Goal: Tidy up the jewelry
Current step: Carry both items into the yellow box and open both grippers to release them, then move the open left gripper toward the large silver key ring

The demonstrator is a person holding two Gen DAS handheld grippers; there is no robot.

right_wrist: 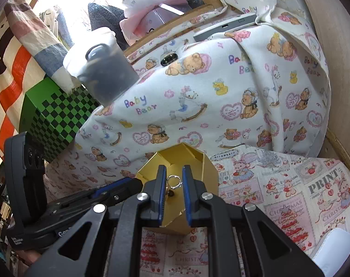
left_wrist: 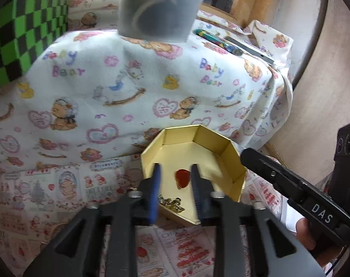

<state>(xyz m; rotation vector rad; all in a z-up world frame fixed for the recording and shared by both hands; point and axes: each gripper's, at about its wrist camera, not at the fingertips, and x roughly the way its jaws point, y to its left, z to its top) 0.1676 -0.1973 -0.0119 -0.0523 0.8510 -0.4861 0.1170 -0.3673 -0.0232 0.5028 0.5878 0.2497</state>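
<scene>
At your far left a green-and-black checkered box (left_wrist: 25, 30) stands against the bear-print cloth (left_wrist: 101, 73), well apart from the work, and a translucent plastic container (left_wrist: 161, 7) with dark contents sits farther back on the same cloth, out of the way of both hands. Your left tool (left_wrist: 176, 189) hangs over the near edge of the gold octagonal box (left_wrist: 223, 154), its blue pads parted and pressing on nothing; the red heart pendant (left_wrist: 183, 177) lies flat on the box floor in the gap between them, and a small heap of gold chain (left_wrist: 171, 204) rests just beside it toward the near wall. That reads as a piece let go into the box, since the box's low walls keep small loose jewelry from scattering over the patterned cloth below. Further right, your right tool (right_wrist: 173, 184) points down into the same gold box (right_wrist: 209, 168) from the other side, its two pads narrow but visibly apart; a silver ring (right_wrist: 174, 181) with a small dark charm sits in the gap, and you cannot tell from this view whether the pads pinch it or it lies on the floor beneath. Beyond, at the right, a grey phone (right_wrist: 225, 26) lies on the folded cloth, clear of everything.
</scene>
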